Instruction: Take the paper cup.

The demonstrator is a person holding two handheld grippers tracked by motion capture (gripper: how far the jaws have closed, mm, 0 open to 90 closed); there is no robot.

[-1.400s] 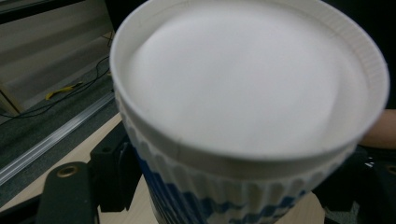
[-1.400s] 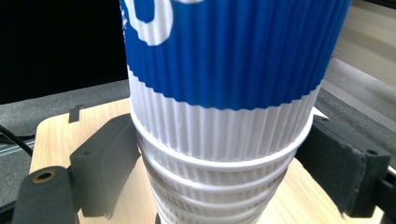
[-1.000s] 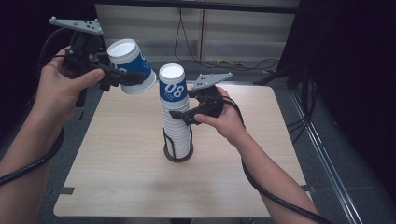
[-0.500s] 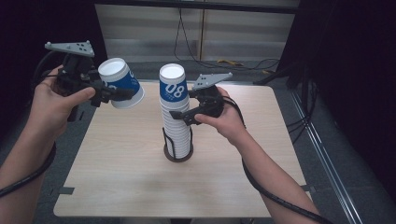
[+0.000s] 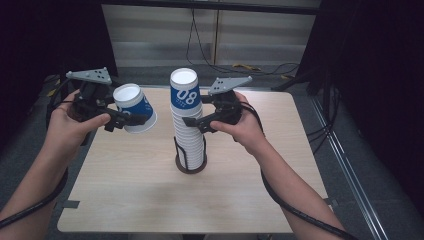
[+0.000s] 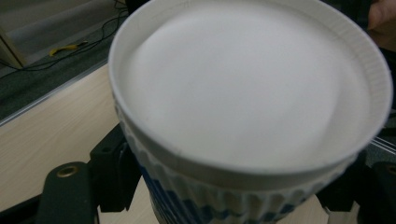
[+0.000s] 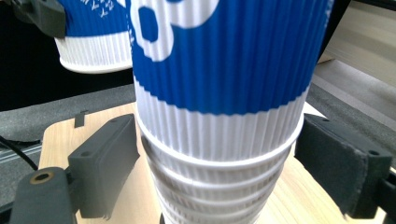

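A tall stack of blue-and-white ribbed paper cups (image 5: 187, 125) stands upside down in a black wire holder (image 5: 190, 164) at the table's middle; the top cup reads "08". My right gripper (image 5: 194, 122) is shut on the stack (image 7: 219, 93) just below the top cup, one pad on each side. Left of the stack, in the air, my left gripper (image 5: 131, 121) is shut on a single cup of the same kind (image 5: 134, 107). That cup is tilted, and its white base (image 6: 252, 107) faces the left gripper view. It also hangs at the upper left of the right gripper view (image 7: 93, 46).
The light wooden table (image 5: 125, 200) has bare surface around the holder. Cables (image 5: 240, 65) lie on the floor behind it, and a metal rail (image 5: 340, 150) runs along the right side. Both forearms come in from the bottom edge.
My left gripper has come down with the single cup, from above the stack's top to about its upper part. The right gripper and the stack have stayed put.
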